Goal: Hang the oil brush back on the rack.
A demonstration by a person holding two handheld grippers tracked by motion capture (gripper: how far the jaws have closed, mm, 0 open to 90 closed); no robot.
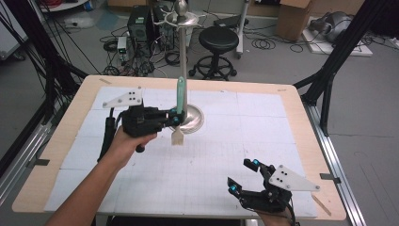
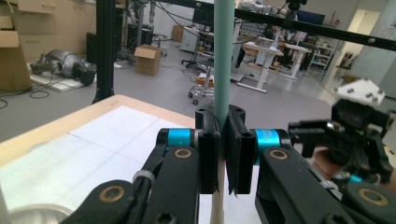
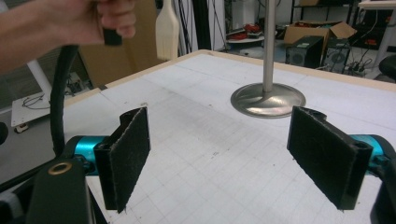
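Observation:
A spatula with a teal handle [image 1: 180, 94] and a cream blade [image 1: 177, 136] hangs upright above the table, blade down. My left gripper [image 1: 176, 117] is shut on its handle, just in front of the pole of a metal stand [image 1: 182, 52]. In the left gripper view the teal handle [image 2: 223, 56] rises between the closed jaws of that gripper [image 2: 223, 154]. My right gripper [image 1: 241, 174] is low at the table's near right, open with nothing between its jaws. In the right gripper view the gripper [image 3: 224, 154] has its pads [image 3: 126, 149] wide apart, and the blade [image 3: 167, 30] hangs at the top.
The stand's round base [image 1: 195, 120] sits mid-table on the white gridded mat [image 1: 244, 136], with a hook ring at its top [image 1: 181, 19]. A wooden border [image 1: 70, 117] edges the table. Beyond it are a black stool [image 1: 219, 40], cables and boxes.

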